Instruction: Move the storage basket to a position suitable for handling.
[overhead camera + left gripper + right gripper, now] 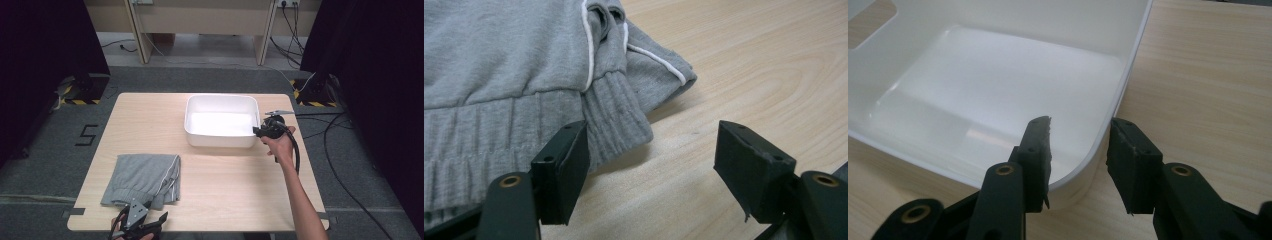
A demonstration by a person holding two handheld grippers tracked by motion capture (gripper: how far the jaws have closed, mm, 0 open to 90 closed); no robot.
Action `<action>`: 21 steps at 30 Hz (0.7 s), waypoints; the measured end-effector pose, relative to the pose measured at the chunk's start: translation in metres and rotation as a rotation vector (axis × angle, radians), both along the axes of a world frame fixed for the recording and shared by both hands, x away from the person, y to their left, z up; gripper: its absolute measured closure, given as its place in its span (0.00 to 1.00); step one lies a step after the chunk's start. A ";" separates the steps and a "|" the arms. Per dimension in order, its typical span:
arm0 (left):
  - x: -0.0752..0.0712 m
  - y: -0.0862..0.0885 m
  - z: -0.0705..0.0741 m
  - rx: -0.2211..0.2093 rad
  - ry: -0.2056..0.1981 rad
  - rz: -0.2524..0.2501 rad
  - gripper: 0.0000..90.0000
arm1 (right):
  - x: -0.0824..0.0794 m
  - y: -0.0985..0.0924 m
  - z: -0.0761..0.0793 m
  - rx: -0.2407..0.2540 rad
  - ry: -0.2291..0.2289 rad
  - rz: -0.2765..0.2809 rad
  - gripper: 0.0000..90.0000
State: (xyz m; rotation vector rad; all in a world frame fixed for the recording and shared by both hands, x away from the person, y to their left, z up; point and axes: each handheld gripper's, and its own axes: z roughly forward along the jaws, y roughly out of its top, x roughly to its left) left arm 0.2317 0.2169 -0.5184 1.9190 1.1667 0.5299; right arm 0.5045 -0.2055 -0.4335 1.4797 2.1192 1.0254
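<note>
A folded grey garment [142, 177] with white piping lies at the table's near left. My left gripper [145, 217] sits at the near edge just short of it, open. In the left gripper view its jaws [651, 135] stand wide apart, the left pad [566, 170] beside the garment's ribbed cuff [616, 117] and bare wood between them. A white plastic tub [220, 96], empty, stands at the table's far middle. My right gripper [262, 131] is at its near right corner. One jaw is inside the tub [1133, 65] and one outside, shut on the corner rim [1083, 170].
The light wooden table [235, 185] has open surface between garment and tub. Cables [345, 150] run over the grey floor to the right. Dark curtains flank both sides. A floor mark like a 5 [87, 135] lies to the left.
</note>
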 end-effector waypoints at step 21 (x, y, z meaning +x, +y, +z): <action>0.000 0.000 0.000 -0.001 0.002 0.001 0.33 | -0.035 -0.020 -0.003 0.024 -0.019 0.034 0.66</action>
